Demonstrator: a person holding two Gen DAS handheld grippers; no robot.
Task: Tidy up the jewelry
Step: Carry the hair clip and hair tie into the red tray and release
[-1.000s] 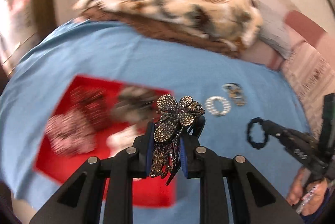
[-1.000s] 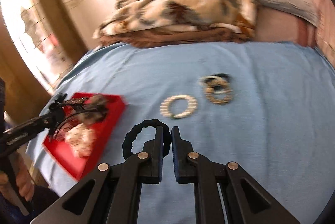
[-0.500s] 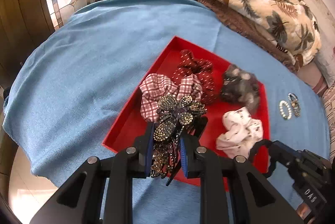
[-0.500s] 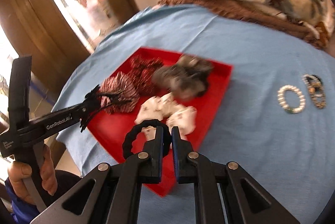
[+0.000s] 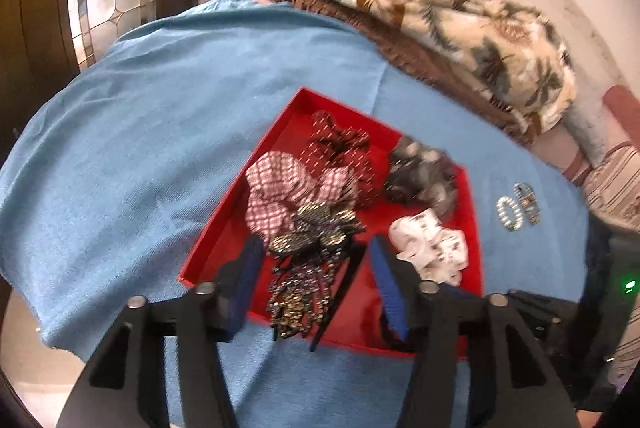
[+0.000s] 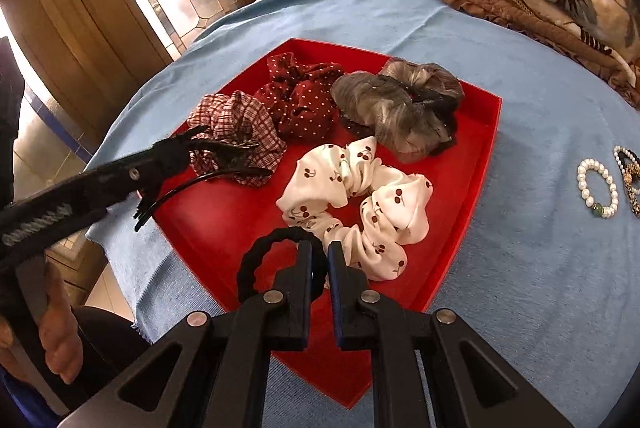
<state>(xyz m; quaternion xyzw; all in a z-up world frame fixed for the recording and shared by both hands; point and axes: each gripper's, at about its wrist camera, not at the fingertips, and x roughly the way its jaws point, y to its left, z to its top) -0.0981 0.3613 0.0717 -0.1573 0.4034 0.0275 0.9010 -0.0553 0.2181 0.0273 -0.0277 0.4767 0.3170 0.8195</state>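
My left gripper [image 5: 316,268] hangs over the near corner of the red tray [image 5: 224,248], and its jaws are opening. The rhinestone flower hair clip [image 5: 312,240] sits loose between the blue pads, with a gap on each side. The right wrist view shows this gripper [image 6: 188,148] side on, with the clip's black prongs [image 6: 208,176] at its tip. My right gripper [image 6: 320,252] is shut on a black hair tie [image 6: 272,248] above the tray's [image 6: 224,220] near edge. The tie loops out to the left of the fingers.
The tray holds a plaid scrunchie [image 6: 236,124], a red dotted one [image 6: 300,96], a grey one [image 6: 400,104] and a white cherry-print one [image 6: 360,196]. A pearl bracelet [image 6: 598,188] and a beaded bracelet [image 6: 630,176] lie on the blue cloth [image 6: 520,248]. A folded blanket [image 5: 460,28] lies behind.
Both grippers swung from the bracelets' side over to the red tray. The left jaws have spread apart and let go of the flower clip. The right keeps its grip on the hair tie.
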